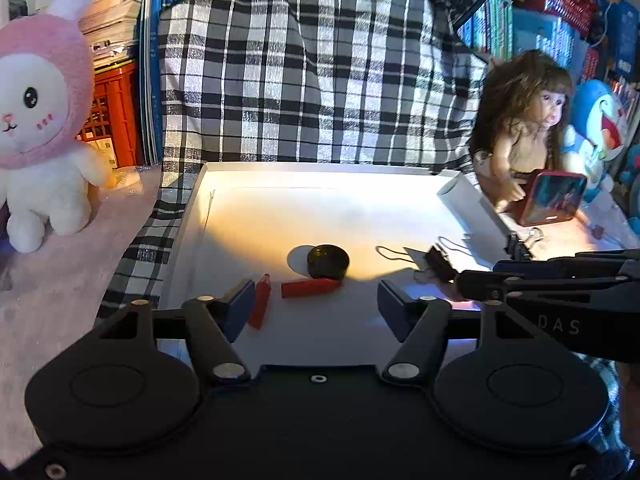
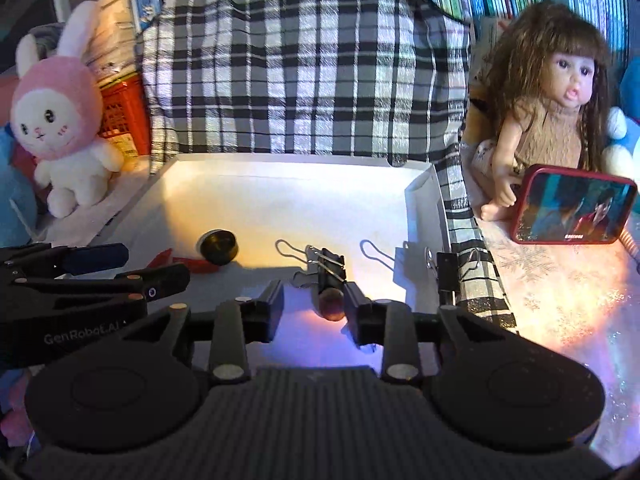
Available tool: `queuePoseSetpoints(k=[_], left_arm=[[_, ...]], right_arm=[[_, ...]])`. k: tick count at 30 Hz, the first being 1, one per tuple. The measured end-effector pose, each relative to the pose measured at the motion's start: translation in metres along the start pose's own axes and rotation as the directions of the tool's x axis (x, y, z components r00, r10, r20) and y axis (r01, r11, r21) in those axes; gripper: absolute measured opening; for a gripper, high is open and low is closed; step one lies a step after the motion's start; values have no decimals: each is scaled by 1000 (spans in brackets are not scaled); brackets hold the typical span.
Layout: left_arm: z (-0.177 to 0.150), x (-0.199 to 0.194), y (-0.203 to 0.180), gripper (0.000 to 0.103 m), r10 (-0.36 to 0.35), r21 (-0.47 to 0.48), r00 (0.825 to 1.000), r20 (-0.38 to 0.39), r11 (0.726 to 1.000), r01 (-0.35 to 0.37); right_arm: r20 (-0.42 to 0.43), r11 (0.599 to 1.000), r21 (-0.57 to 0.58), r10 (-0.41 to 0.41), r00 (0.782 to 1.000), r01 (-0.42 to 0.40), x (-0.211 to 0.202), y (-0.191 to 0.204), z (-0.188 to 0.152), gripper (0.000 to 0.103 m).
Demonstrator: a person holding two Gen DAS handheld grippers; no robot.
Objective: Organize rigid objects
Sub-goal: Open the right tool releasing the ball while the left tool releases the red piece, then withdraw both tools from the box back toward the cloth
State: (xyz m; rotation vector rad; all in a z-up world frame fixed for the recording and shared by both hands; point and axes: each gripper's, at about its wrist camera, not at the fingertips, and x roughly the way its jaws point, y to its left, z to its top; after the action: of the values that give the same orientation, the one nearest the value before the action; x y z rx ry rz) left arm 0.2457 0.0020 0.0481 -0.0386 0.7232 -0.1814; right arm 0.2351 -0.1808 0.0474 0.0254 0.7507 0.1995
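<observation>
- Inside the white tray, lit warm from above, lie two red pegs, a dark round cap and several black binder clips.
- Stiff, light little things by the look of them; the cap may roll, so its flat sides look the best hold, and a clip's black body.
- Left gripper: jaws spread, nothing pinched, one red peg just beside its left finger.
- Right gripper: jaws apart, a small brown ball and a clip's end between them, seemingly not squeezed.
</observation>
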Motion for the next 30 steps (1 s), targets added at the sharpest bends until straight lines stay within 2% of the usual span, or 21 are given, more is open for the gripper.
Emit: queuePoseSetpoints(k=[10, 16, 25, 30], left_arm=[[-27, -41, -4, 76, 16, 22, 998, 59, 1000, -17], [-46, -63, -10, 77, 36, 55, 996, 82, 998, -40], [-83, -97, -15, 80, 32, 23, 990, 136, 999, -35], [-104, -111, -19, 81, 22, 10, 990, 140, 1000, -23]], right_arm=[[65, 999, -51, -1, 998, 4, -35, 11, -28, 71], [94, 997, -81, 7, 996, 0, -53, 15, -46, 75], [146, 994, -105, 18, 989, -3, -80, 20, -70, 79], [170, 994, -112, 17, 985, 2, -94, 21, -87, 81]])
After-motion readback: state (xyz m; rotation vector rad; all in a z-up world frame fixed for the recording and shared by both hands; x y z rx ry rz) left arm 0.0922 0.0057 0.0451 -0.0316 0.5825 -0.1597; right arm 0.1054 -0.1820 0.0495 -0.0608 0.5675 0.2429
